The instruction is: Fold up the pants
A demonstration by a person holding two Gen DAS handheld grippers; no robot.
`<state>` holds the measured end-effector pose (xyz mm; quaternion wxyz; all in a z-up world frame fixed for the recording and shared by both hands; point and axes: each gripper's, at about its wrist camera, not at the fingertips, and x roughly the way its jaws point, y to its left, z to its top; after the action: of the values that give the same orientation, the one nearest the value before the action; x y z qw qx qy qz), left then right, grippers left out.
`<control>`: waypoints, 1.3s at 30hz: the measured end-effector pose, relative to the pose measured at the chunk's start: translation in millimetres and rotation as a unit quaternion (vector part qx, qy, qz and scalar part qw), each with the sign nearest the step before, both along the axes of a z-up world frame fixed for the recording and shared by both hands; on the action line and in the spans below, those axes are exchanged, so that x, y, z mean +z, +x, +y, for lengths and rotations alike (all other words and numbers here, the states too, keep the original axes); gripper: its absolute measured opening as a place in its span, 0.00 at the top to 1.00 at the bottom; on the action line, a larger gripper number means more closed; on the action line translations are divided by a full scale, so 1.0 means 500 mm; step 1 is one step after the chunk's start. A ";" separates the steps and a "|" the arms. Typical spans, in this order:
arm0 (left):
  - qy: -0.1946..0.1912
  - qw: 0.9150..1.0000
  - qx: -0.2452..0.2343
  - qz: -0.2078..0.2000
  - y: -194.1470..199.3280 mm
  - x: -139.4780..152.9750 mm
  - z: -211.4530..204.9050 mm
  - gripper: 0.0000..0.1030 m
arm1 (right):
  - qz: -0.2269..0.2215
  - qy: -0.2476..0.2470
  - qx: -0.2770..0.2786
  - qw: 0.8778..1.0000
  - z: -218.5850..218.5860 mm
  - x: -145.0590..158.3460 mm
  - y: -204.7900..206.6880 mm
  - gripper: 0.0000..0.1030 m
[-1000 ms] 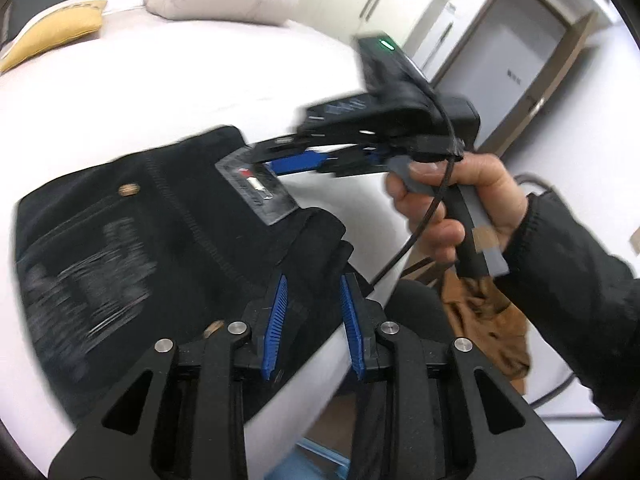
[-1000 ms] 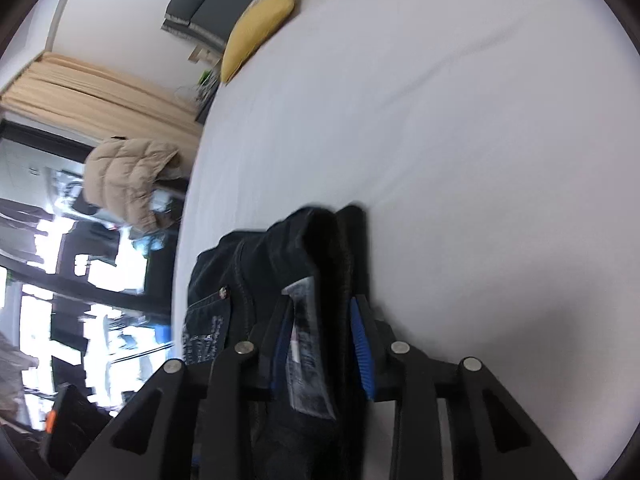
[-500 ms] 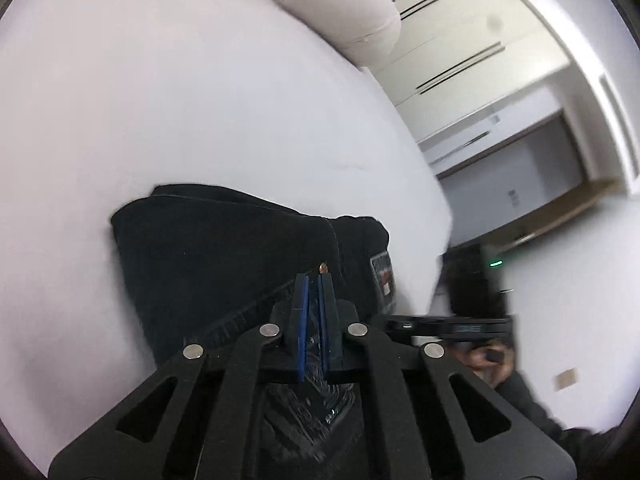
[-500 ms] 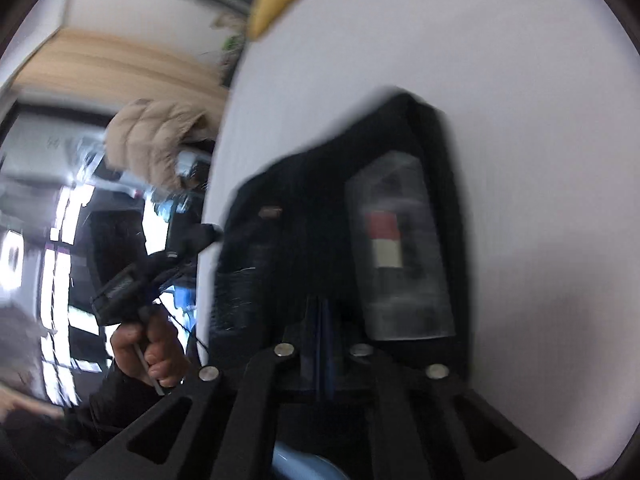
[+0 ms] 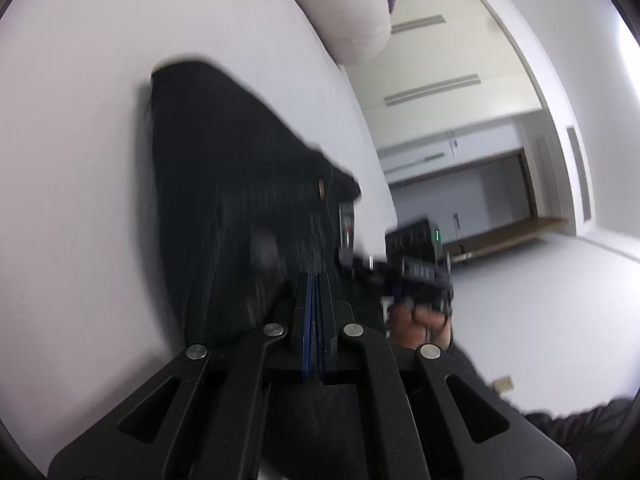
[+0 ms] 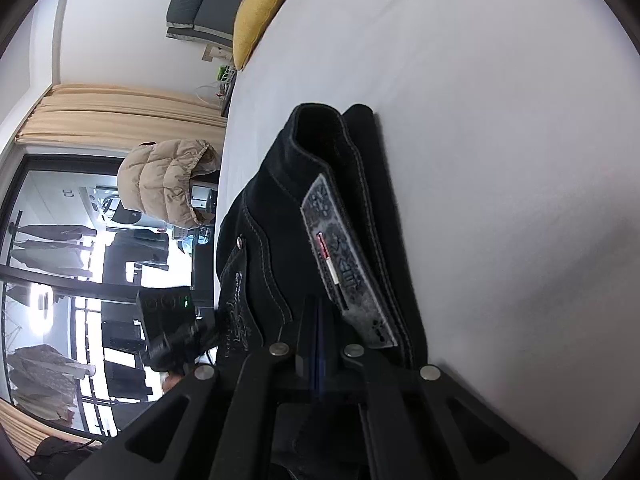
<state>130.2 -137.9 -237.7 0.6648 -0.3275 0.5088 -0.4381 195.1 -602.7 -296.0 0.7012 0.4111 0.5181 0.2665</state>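
In the left wrist view, the left gripper [image 5: 314, 280] is closed on the near edge of the black pants [image 5: 224, 184], which lie folded on the white bed [image 5: 80, 160]. The right gripper [image 5: 372, 264] holds the same edge just beside it. I think both should move together, so the layers stay even.

In the right wrist view, the right gripper [image 6: 316, 304] is closed on the pants [image 6: 280, 220] near the label [image 6: 344, 264]. The bed [image 6: 500, 140] has much free room ahead; its edge is near, on the left.

White bed [image 6: 500, 128] lay bare around black pants [image 6: 320, 216]; yellow cushion [image 6: 258, 12] and beige pillow [image 5: 344, 8] sat at far edges.
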 end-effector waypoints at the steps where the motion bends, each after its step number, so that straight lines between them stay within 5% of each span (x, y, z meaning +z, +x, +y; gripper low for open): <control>1: 0.007 1.000 -0.012 -0.005 -0.028 -0.002 -0.003 1.00 | -0.001 -0.001 0.000 1.000 -0.004 0.001 -0.003 1.00; 9: 0.060 0.995 -0.056 -0.055 -0.155 0.008 -0.032 1.00 | -0.011 -0.007 0.008 1.000 -0.003 0.020 -0.042 1.00; 17: 0.074 0.991 -0.068 -0.086 -0.136 -0.025 -0.056 1.00 | -0.046 0.006 -0.017 0.999 -0.020 -0.012 -0.094 1.00; 21: 0.098 0.988 -0.066 -0.100 -0.136 0.014 -0.056 1.00 | -0.060 0.013 -0.014 0.998 -0.025 -0.002 -0.099 1.00; 23: 0.120 0.983 -0.060 -0.125 -0.143 0.057 -0.053 0.99 | -0.076 -0.007 -0.015 0.997 -0.032 0.035 -0.106 0.90; 25: 0.134 0.980 -0.033 -0.144 -0.142 0.102 -0.030 0.99 | -0.096 -0.011 -0.020 0.995 -0.048 0.065 -0.118 0.53; 26: 0.136 0.980 -0.013 -0.144 -0.131 0.117 -0.012 0.99 | -0.109 -0.015 -0.030 0.994 -0.060 0.088 -0.122 0.45; 29: 0.149 0.979 0.032 -0.136 -0.088 0.117 0.025 0.77 | -0.115 -0.041 -0.034 0.992 -0.073 0.109 -0.108 0.38; 31: 0.157 0.979 0.051 -0.120 -0.067 0.103 0.036 0.34 | -0.091 -0.054 -0.027 0.994 -0.074 0.096 -0.079 0.38; 34: 0.136 0.984 0.074 -0.084 -0.036 0.082 0.052 0.31 | -0.053 -0.076 -0.016 0.996 -0.065 0.067 -0.035 0.38; 39: 0.141 0.988 0.043 -0.046 0.005 0.049 0.024 0.30 | -0.026 -0.056 -0.002 0.998 -0.055 0.037 0.012 0.38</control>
<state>132.6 -125.9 -213.0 0.7452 -0.2317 0.5201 -0.3472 200.9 -630.3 -277.7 0.7369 0.3653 0.5126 0.2465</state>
